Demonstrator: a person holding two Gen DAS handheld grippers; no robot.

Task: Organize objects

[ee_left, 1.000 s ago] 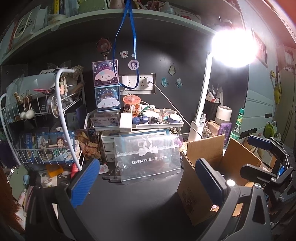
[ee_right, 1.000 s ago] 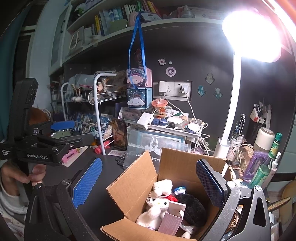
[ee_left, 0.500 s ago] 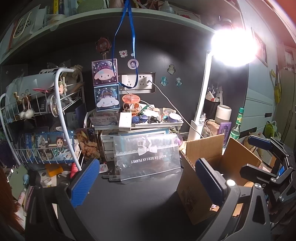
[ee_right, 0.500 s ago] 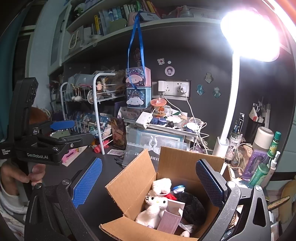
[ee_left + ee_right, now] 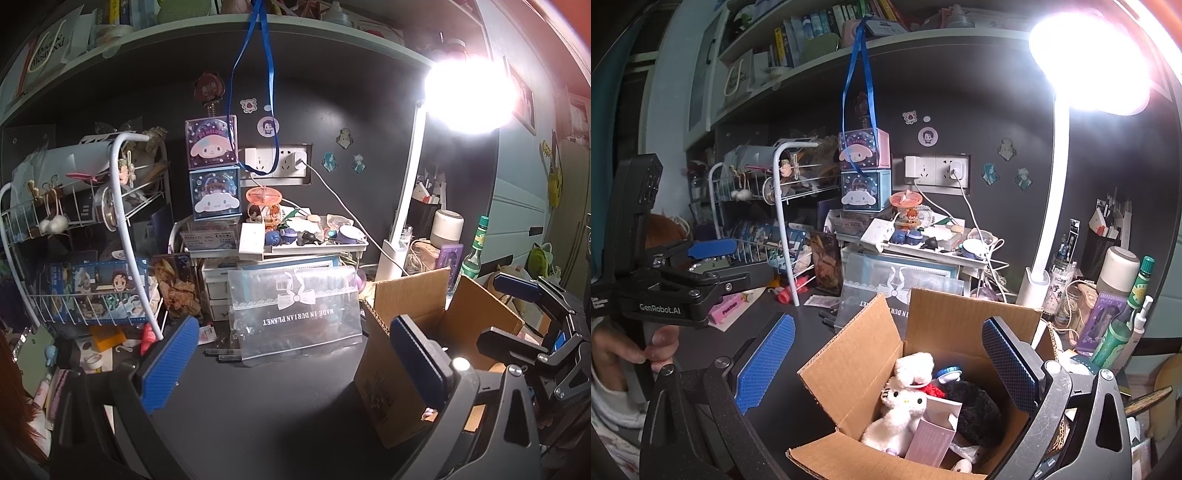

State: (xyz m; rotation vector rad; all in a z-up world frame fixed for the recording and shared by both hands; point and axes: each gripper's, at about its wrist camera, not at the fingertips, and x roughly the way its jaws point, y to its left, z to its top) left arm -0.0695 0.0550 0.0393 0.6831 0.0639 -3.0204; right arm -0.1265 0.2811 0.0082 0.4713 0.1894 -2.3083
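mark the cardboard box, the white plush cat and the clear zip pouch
cardboard box (image 5: 849, 373), right wrist view, left flap.
white plush cat (image 5: 903, 400), right wrist view, head.
clear zip pouch (image 5: 295, 310), left wrist view, front face.

Single light source: desk lamp (image 5: 468, 95) at upper right, head blown out to white with a halo in both views. Dark wall (image 5: 376, 110) left of it stays dim. Desk surface (image 5: 280, 398) below the lamp is murky (little detail). Strong fisheye curvature, black vignette corners.
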